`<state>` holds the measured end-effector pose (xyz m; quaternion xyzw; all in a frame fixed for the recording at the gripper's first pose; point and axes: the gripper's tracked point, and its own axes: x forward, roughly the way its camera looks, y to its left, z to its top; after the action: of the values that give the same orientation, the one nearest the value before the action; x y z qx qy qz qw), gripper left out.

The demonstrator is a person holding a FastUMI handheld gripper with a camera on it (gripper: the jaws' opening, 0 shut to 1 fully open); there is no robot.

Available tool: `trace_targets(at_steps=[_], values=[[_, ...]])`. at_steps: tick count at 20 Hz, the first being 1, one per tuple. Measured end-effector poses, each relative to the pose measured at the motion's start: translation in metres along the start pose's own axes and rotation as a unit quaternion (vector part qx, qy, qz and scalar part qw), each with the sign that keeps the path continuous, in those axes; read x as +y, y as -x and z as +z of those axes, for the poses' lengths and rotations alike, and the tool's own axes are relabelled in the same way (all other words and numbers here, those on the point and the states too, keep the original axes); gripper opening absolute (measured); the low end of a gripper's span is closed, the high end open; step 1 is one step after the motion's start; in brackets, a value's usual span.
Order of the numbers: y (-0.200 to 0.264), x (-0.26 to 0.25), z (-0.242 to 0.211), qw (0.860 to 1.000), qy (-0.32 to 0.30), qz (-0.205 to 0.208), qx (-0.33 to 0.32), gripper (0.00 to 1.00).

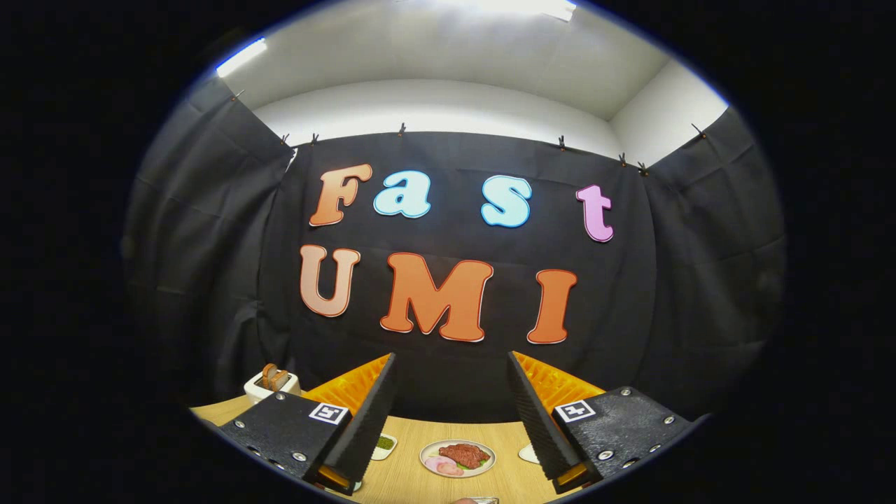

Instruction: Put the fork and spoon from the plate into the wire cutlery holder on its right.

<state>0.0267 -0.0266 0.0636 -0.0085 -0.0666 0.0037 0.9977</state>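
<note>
In the gripper view, you are holding the tongs (451,392) released, their two fingers (367,413) standing well apart with nothing between them. They are pointing level across the wooden desk (490,434) toward the booth's cloth wall. A plate (457,458) carrying meat and garnish is lying on the desk between the fingers, at about 6 o'clock from their tips. A small dish of green (384,444) is sitting at the plate's 9 o'clock. A toaster (271,382) with bread in it is standing at 10 o'clock, beyond the left finger. You cannot tell where the fork, spoon or wire holder are lying.
</note>
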Motion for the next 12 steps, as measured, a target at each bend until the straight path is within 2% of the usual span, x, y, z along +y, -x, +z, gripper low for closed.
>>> trace_targets(at_steps=[12], values=[[-0.0037,0.0112,-0.0025,1.000,-0.003,0.010,0.006,0.92]])
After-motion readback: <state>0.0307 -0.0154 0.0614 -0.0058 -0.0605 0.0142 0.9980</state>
